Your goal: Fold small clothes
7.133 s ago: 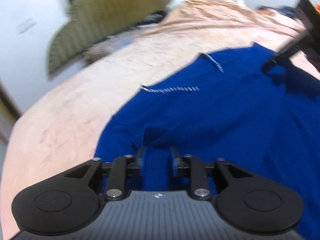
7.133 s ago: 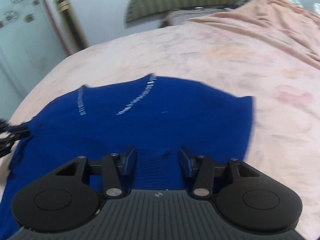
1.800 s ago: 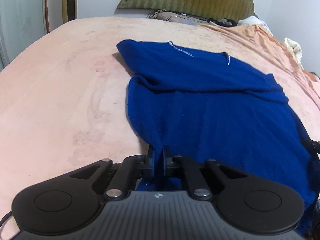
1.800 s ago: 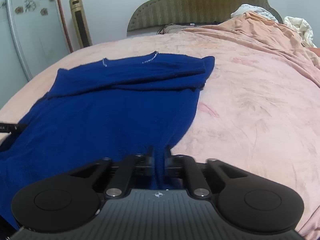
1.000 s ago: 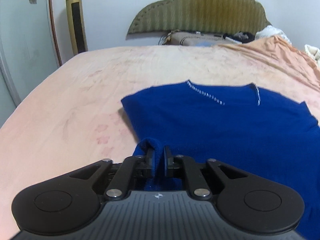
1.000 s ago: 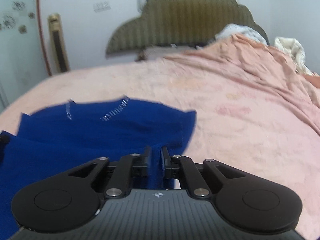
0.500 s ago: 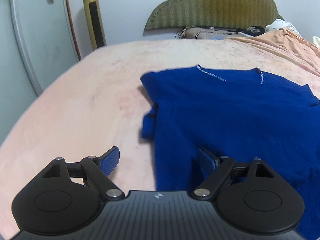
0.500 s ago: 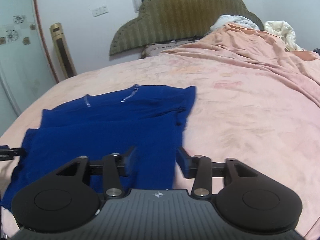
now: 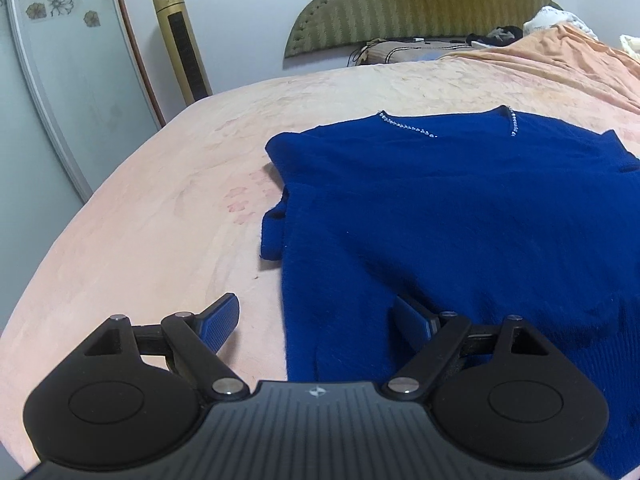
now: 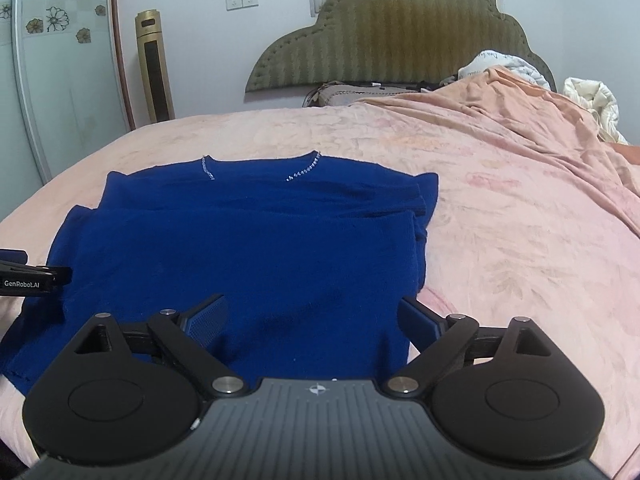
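Nearest, both tools hang empty with jaws spread wide: the left gripper [image 9: 316, 318] straddles the near left edge of the blue sweater [image 10: 256, 248], the right gripper [image 10: 314, 318] its near right edge. Beyond them the sweater lies flat on the pink bedspread [image 10: 500, 240], its lower part doubled up over the chest (sleeves seem tucked beneath, a cuff peeking out at the left). Farther on, a beaded neckline [image 10: 304, 170] points toward the headboard [image 10: 400, 40]. Its near hem is hidden behind the gripper bodies.
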Demonstrator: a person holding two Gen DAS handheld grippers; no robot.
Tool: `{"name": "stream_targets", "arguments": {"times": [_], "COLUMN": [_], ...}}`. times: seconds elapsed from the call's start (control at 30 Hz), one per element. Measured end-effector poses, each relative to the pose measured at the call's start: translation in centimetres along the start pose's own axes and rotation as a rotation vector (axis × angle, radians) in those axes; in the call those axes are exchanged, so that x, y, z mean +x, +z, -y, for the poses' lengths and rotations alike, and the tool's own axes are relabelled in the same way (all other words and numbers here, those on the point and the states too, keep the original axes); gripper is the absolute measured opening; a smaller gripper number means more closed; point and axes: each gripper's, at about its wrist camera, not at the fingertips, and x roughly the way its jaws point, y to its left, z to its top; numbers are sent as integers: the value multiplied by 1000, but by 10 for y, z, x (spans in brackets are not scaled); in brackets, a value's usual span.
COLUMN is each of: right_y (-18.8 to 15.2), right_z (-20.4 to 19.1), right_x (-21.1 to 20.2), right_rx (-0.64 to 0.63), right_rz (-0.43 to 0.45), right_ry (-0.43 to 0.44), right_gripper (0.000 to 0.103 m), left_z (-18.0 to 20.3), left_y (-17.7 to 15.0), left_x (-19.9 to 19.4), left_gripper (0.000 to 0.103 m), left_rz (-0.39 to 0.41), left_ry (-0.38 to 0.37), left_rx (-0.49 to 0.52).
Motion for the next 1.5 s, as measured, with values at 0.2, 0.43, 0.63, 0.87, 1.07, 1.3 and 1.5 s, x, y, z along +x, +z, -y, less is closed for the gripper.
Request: {"name": "stream_targets", "arguments": {"times": [0.2,0.43,0.63,0.87,1.07,1.3,1.5], "right_y": [-5,-9,-17,-19,-19,-18,-19], "right_z": [4,7,21,7,-19,-13,-11], "right_x": [-5,-10,-21,-20,-21,-24,-26], "right_rx": [14,31,77,102,-22,3,16], "right_rz": [7,8,0,-9,-6,4,5], "right_ry": [11,19,-17,85,77,83,122], "right_gripper": [94,94,92,95,97,97,98], "left_z": [1,-17,-22,-8,-6,-4,-4], "left_y": [-3,-11,-27,-24,-24,-24,-24], "left_x": [-2,-13,-24,-27,-27,-27,-26], "left_gripper": [85,88,88,88,88,88,88], "left_rz": [-2,-23,-27,-29,-40,-43,-60], "left_ry": [5,-91,-60,-32,-24,-21,-15], "left_rx": [13,-73,-135,-89,-88,-75,-78]}}
